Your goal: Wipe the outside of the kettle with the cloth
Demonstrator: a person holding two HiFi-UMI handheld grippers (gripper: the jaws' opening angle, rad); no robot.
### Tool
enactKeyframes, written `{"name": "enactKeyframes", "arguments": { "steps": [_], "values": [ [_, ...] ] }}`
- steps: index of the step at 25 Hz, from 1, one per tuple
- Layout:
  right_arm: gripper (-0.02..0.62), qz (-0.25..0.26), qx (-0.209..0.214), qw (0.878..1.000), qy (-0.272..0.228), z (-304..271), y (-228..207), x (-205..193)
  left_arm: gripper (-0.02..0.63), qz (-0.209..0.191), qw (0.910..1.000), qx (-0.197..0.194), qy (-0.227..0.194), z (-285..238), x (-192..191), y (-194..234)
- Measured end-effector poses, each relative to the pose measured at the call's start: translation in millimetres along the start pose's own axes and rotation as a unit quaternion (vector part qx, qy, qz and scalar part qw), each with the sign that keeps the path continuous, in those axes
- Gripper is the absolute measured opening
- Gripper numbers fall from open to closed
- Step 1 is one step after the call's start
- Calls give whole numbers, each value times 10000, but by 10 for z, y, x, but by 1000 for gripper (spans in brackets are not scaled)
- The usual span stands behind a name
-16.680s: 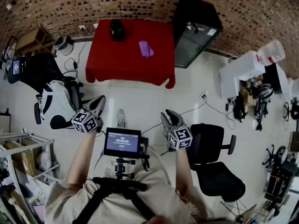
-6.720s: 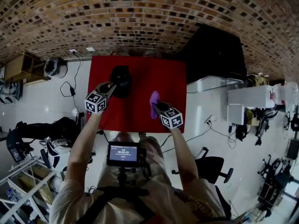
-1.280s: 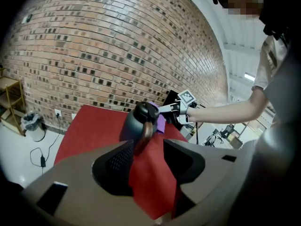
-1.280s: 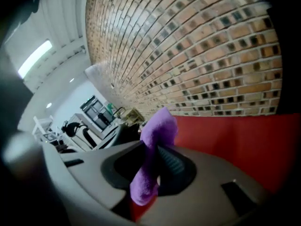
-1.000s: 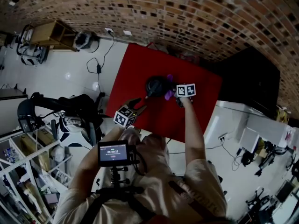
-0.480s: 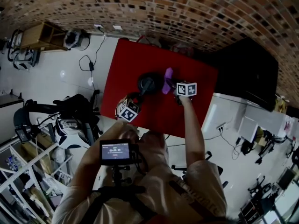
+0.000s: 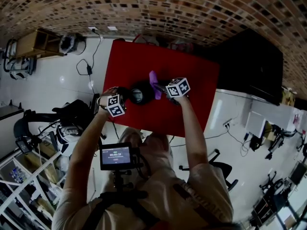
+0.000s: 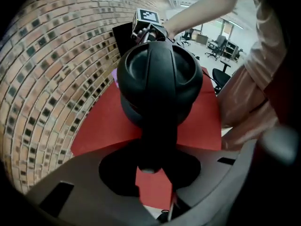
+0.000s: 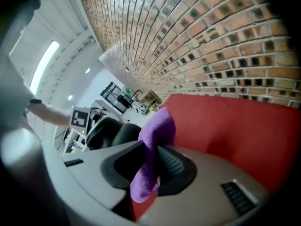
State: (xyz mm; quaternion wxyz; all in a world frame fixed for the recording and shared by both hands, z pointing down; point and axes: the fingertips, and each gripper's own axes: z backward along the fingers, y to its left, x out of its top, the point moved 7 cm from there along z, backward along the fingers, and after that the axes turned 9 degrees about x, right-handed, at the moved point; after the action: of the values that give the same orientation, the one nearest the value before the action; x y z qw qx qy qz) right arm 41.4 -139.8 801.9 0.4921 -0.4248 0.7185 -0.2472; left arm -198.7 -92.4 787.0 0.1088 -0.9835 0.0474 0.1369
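The black kettle point(image 7: 137, 94) stands on the red table point(image 7: 192, 71), near its front left. My left gripper point(image 7: 123, 97) points steeply down at the kettle's left side. In the left gripper view the kettle point(image 8: 159, 74) fills the middle and its handle point(image 8: 157, 140) runs down between the jaws, which are closing on it. My right gripper point(image 7: 161, 91) is shut on the purple cloth point(image 7: 154, 84), which sticks up right beside the kettle's right side. In the right gripper view the cloth point(image 9: 153, 149) hangs between the jaws, with the kettle point(image 9: 113, 133) just behind it.
A tall black cabinet point(image 7: 249, 66) stands against the table's right end. A brick wall point(image 7: 144, 4) runs behind the table. On the floor to the left are a wooden shelf point(image 7: 36, 42) and a cable point(image 7: 88, 68). A monitor point(image 7: 116, 155) rides on the person's chest.
My left gripper has come down onto the kettle's handle, rolling as it went, and its jaws have narrowed. My right gripper has carried the cloth in against the kettle's right side.
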Motion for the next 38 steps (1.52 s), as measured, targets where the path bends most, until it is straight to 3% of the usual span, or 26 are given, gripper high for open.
{"name": "enactKeyframes", "arguments": {
  "steps": [3,7,10,13,15,17,19,21,23,25,29,32,35,38],
  "values": [
    [92,-400,-88,9987,-290,-55,-35,-222,118,-144,9998,-62,-119,19,46,62],
    [91,-971,-760,9913,-463,2,-409,-682,118,-68,9991,27,-417,73,234,67],
    [89,-1145,-963,9887,133,-44,-495,-996,118,-124,9990,65,-434,81,386,79],
    [91,-940,-1002,9867,864,-75,-473,-1173,118,-42,9993,1,-379,77,379,65],
    [91,-1002,-1031,9877,621,64,-489,-1122,118,33,9993,18,-376,93,386,41],
    [91,-881,-1019,9908,-106,288,-430,-789,118,81,9993,109,-355,96,398,35],
    [91,-444,-843,9927,-736,444,-291,-343,173,301,9988,178,-355,96,383,31],
    [91,61,-494,9939,-983,457,-128,28,179,615,9968,356,-374,142,355,24],
    [91,557,-254,9952,-766,349,-12,294,186,1014,9920,626,-418,247,324,8],
    [91,849,-117,9962,-165,146,-7,407,186,1397,9856,845,-443,405,307,-27],
    [90,437,-205,9947,906,-237,-380,244,184,1944,9758,833,-555,663,264,-249],
    [89,-77,-461,9907,1281,-357,-686,-11,184,2342,9671,751,-656,765,162,-421],
    [91,-504,-830,9896,1065,-254,-813,-225,184,2705,9568,737,-773,839,45,-507],
    [92,-724,-1316,9875,473,17,-752,-403,184,3045,9452,691,-957,849,-21,-572]
  ]
}}
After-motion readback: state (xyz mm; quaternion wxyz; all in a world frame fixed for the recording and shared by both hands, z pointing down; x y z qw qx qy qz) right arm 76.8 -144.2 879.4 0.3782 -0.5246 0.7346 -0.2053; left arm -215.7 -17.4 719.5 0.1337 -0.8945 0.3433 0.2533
